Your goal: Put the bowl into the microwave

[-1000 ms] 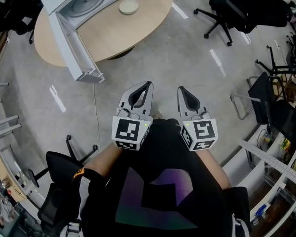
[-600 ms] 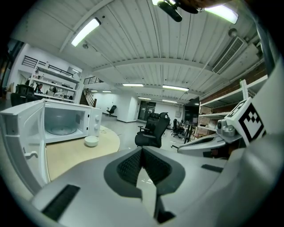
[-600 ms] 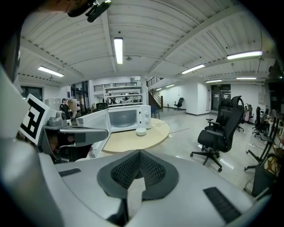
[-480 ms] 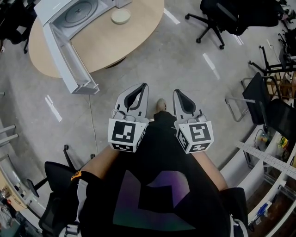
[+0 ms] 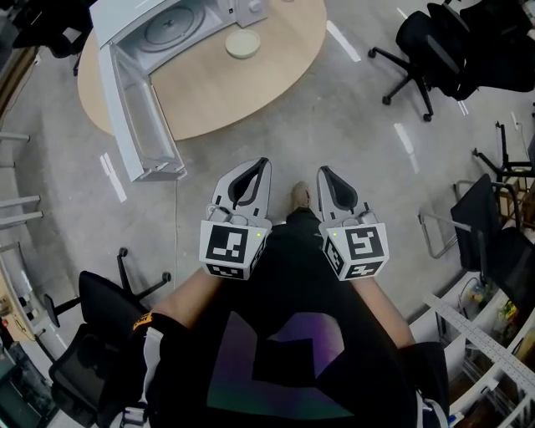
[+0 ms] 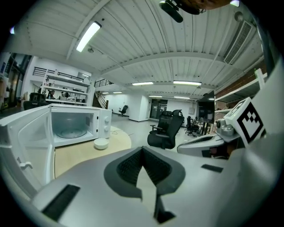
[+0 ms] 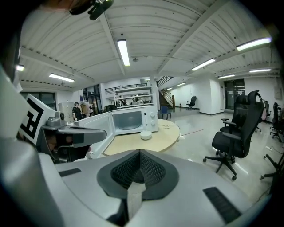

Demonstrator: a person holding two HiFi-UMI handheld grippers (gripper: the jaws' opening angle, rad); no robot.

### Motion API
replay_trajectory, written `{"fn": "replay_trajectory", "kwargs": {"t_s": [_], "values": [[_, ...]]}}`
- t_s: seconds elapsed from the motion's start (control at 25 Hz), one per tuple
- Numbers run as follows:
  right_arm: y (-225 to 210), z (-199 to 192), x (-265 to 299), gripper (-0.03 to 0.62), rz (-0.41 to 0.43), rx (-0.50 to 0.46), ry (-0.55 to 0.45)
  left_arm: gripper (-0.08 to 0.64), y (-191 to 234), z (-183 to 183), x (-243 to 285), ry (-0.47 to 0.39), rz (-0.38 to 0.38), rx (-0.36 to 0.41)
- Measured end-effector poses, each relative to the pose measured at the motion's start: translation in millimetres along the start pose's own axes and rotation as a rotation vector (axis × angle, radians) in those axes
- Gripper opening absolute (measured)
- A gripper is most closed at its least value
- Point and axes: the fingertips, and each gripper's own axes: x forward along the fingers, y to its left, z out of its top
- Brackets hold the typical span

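- Black shirt with a purple pattern (image 5: 276, 351) on the person holding the tools, seen from above; both forearms are held close to the body.
- Grey two-jaw left gripper (image 5: 264, 164), with its marker cube, has its jaws pressed together with nothing between them; it points out over the floor.
- Grey two-jaw right gripper (image 5: 323, 170) sits just beside it, its jaws likewise pressed together and empty.
- Grey concrete floor (image 5: 351, 117) with white tape marks lies between the person and the table.
- Light wooden oval table (image 5: 251, 92) stands well apart from both grippers.
- White microwave (image 5: 167, 21) sits on the table, its door (image 5: 138, 117) swung fully open towards the person and reaching out past the table edge; a glass turntable shows inside.
- Small white round bowl (image 5: 242, 43) rests on the table near the microwave, in front of its control panel and outside the cavity.
- Black wheeled office chairs (image 5: 435, 42) stand off to the right on the open floor.
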Motion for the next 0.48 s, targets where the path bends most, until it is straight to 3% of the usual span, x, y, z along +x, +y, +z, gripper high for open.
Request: {"fn": "replay_trajectory", "kwargs": {"t_s": [0.48], "values": [[-66.7, 12.8, 28.8, 0.015, 0.134, 0.006, -0.019, 0.048, -18.8, 10.5, 59.0, 0.041, 0.129, 0.031]]}}
